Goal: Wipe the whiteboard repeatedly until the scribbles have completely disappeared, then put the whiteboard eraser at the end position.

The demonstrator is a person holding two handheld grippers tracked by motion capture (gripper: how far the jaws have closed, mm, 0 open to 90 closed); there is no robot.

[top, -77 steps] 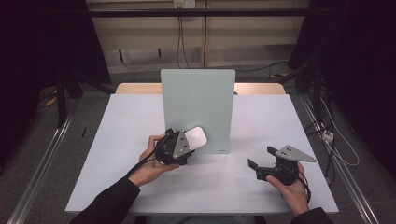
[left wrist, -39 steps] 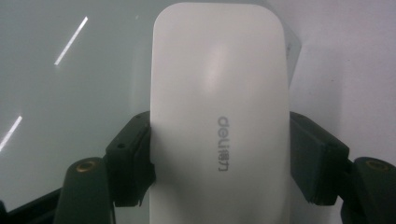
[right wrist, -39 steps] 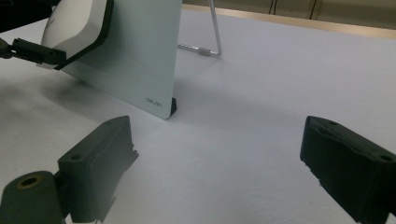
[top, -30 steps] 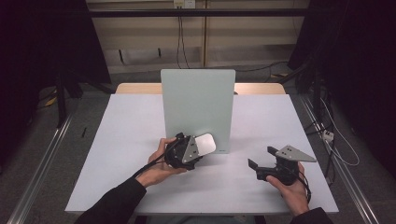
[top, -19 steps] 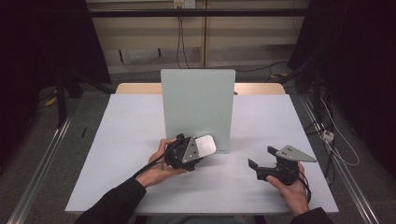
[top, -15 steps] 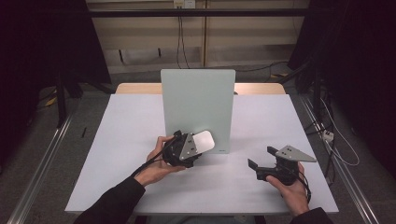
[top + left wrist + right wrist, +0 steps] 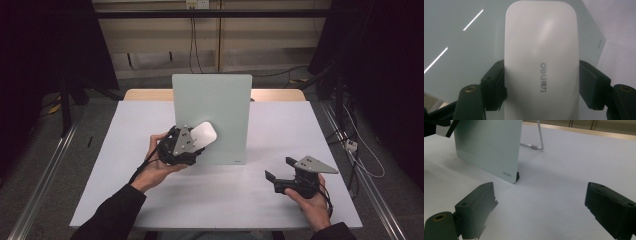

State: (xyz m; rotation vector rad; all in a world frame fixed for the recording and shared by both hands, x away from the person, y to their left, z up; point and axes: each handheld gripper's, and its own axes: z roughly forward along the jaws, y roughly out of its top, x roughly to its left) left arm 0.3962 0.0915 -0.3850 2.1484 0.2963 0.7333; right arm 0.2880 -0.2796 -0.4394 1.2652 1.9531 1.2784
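Eraser (image 7: 541, 62) sits clamped between left claw (image 7: 541, 85) pads, against the whiteboard (image 7: 220, 100).

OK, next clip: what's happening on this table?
A person sits at a white table with a gripper in each hand. The left gripper is clamped on a white eraser by its long sides and holds it up against the front of an upright glass board, as if to wipe it. The right gripper rests near the table's front right, jaws open and empty. The board leans on a wire stand behind it.
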